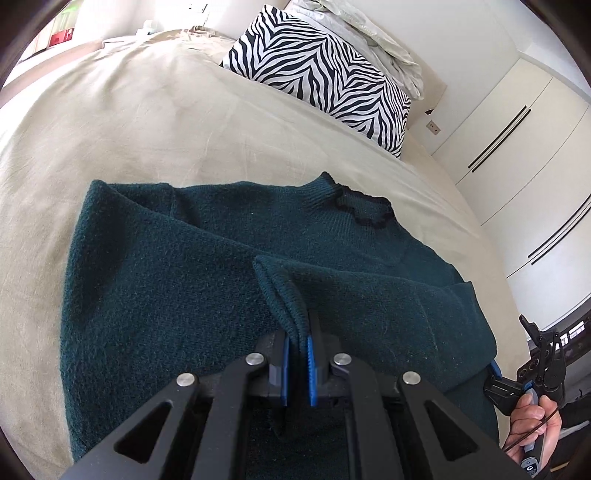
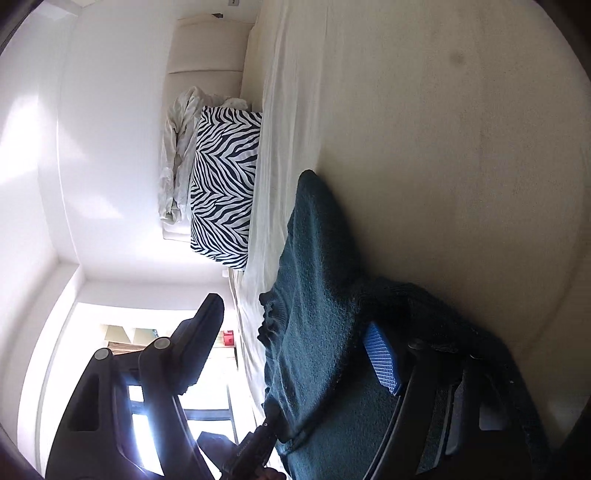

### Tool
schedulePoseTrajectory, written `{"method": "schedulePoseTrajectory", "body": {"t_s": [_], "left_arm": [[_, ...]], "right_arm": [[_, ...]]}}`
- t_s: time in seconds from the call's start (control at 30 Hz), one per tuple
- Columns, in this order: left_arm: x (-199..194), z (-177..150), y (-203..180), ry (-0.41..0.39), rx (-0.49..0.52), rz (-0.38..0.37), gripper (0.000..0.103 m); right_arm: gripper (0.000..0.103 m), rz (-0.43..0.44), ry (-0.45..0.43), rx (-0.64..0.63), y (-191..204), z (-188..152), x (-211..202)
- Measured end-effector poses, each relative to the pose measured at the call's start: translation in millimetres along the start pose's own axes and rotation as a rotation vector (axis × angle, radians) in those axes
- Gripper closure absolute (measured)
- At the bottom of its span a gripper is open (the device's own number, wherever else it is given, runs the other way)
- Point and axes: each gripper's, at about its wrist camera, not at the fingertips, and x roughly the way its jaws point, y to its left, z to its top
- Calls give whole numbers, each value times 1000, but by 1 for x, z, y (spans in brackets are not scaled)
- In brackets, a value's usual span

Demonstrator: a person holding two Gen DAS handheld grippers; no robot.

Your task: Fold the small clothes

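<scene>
A dark green knit sweater (image 1: pixel 177 266) lies on the beige bed sheet (image 1: pixel 147 122), its black-trimmed collar (image 1: pixel 365 210) at the far right. My left gripper (image 1: pixel 297 354) is shut on a ribbed sleeve cuff (image 1: pixel 284 291) and holds it over the sweater's body. In the right wrist view the camera is rolled sideways. My right gripper (image 2: pixel 295 350) is open, with one blue-padded finger (image 2: pixel 382 358) against the sweater (image 2: pixel 317 295) and the other black finger (image 2: pixel 203 332) free in the air. The right gripper also shows in the left wrist view (image 1: pixel 532 373), at the sweater's right edge.
A zebra-print pillow (image 1: pixel 321 70) and crumpled white bedding (image 1: pixel 373 33) lie at the head of the bed. White wardrobe doors (image 1: pixel 517 140) stand to the right. A window (image 2: pixel 155 387) is behind the right gripper.
</scene>
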Motion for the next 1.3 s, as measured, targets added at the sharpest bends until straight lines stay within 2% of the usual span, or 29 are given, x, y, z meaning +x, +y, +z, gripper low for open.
{"method": "schedulePoseTrajectory", "body": {"t_s": [0.2,0.27,0.4,0.57,0.63,0.7,0.8,0.97,1.1,1.23,1.3], "left_arm": [[7,2,6,-1,11,4,94],[12,-2,9,-1,32,0,90],[12,-6,16,-23,17,-33,90],[14,-10,25,-43,-6,-83,90],[16,-10,28,-43,-17,-102,90],[16,-10,28,-44,-14,-105,90],[17,-10,28,-44,-12,-107,90],[18,-10,30,-45,-16,-114,89],[18,-10,30,-45,-16,-114,89],[18,-10,31,-46,-18,-117,89],[18,-11,31,-46,-18,-117,89]], "right_arm": [[30,-152,104,-126,18,-17,-2],[29,-178,112,-174,31,-17,-9],[28,-155,98,-254,63,1,-13],[28,-115,228,-308,90,34,44],[28,-83,294,-298,91,47,74],[28,-77,322,-282,85,61,98],[30,-151,373,-204,54,74,120],[31,-77,427,-232,45,61,89],[31,-79,478,-274,36,39,61],[31,-74,437,-268,31,31,31],[29,-5,413,-270,39,26,19]]}}
